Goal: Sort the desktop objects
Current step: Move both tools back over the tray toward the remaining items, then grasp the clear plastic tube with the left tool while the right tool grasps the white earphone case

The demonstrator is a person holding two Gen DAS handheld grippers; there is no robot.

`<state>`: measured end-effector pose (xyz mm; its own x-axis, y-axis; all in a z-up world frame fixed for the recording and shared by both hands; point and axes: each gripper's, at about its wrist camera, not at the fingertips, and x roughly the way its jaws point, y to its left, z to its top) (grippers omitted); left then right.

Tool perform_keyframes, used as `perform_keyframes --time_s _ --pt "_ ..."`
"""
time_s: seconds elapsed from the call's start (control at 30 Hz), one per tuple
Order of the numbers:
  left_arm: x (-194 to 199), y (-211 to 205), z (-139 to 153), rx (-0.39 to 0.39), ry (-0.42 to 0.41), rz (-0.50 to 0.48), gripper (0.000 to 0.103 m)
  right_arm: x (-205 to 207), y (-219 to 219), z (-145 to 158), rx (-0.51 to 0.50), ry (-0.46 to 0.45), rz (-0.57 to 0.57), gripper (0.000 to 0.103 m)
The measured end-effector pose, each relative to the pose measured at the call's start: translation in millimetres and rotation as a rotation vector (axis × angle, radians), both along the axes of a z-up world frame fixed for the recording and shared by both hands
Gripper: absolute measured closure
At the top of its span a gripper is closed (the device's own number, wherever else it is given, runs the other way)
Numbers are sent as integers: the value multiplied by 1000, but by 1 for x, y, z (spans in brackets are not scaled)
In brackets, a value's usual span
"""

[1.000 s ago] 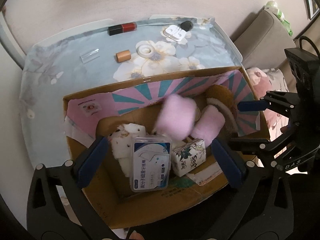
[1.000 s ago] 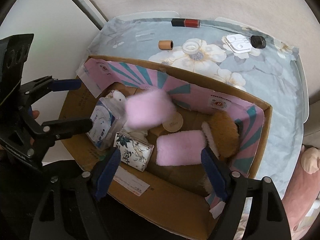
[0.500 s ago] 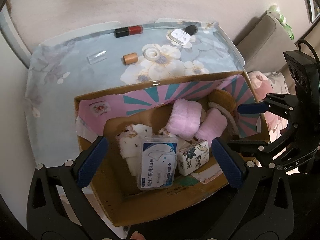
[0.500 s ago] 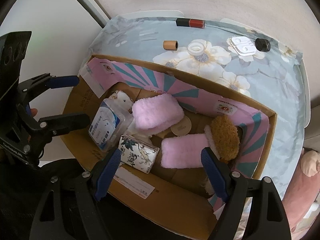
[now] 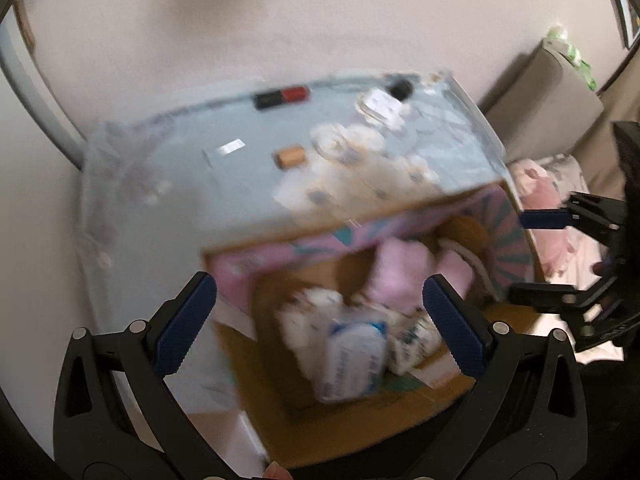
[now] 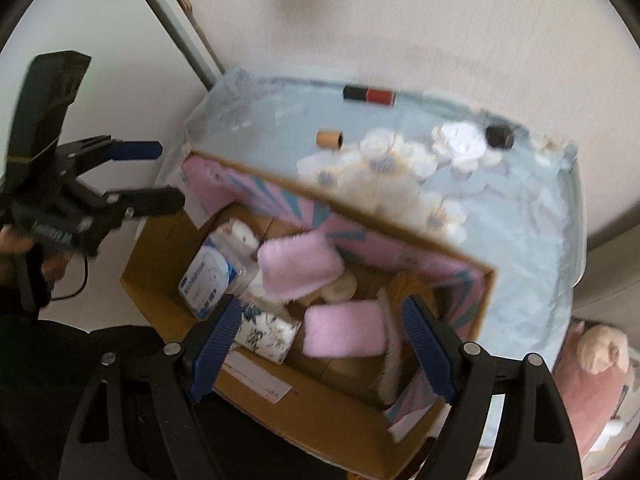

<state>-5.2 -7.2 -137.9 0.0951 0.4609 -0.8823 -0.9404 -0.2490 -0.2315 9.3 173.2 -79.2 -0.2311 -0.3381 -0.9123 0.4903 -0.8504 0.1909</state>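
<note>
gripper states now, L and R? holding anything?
Left gripper: open, holding nothing, above the cardboard box.
Right gripper: open, holding nothing, also over the box.

No word, number or brand can be read in either view; motion blur smears everything. The clear plastic case with a blue-and-white printed label (image 6: 209,280), lying in the open cardboard box (image 6: 168,252) just ahead of the right tool's left finger, carries rows of print too soft to make out (the left view shows the same case (image 5: 352,354) even blurrier). A white paper sticker (image 6: 256,380) on the box's near wall bears a fine, illegible line.
</note>
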Motion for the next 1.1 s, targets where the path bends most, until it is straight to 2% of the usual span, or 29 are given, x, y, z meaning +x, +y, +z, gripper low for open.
perform_keyframes --time_s 0.17,0.37,0.5,0.57,0.77,0.87,1.1 --pt "-42 22 10 5 66 59 0 -26 15 24 39 97 -42 24" --pt "-90 65 -10 -57 -10 126 0 -77 38 27 -9 111 -70 24" --pt "-106 93 -43 -114 -79 185 0 -114 48 1 17 170 -23 24" --pt "-109 105 -60 -147 -103 212 0 -137 53 -24 20 167 -7 24" --pt "-109 134 -101 -243 -107 264 0 -179 57 -83 -25 154 28 24" --pt "-111 144 -115 -275 -108 279 1 -194 57 -102 -19 158 47 24" --pt "-114 159 -136 -331 -106 302 4 -212 52 -121 -20 173 106 24"
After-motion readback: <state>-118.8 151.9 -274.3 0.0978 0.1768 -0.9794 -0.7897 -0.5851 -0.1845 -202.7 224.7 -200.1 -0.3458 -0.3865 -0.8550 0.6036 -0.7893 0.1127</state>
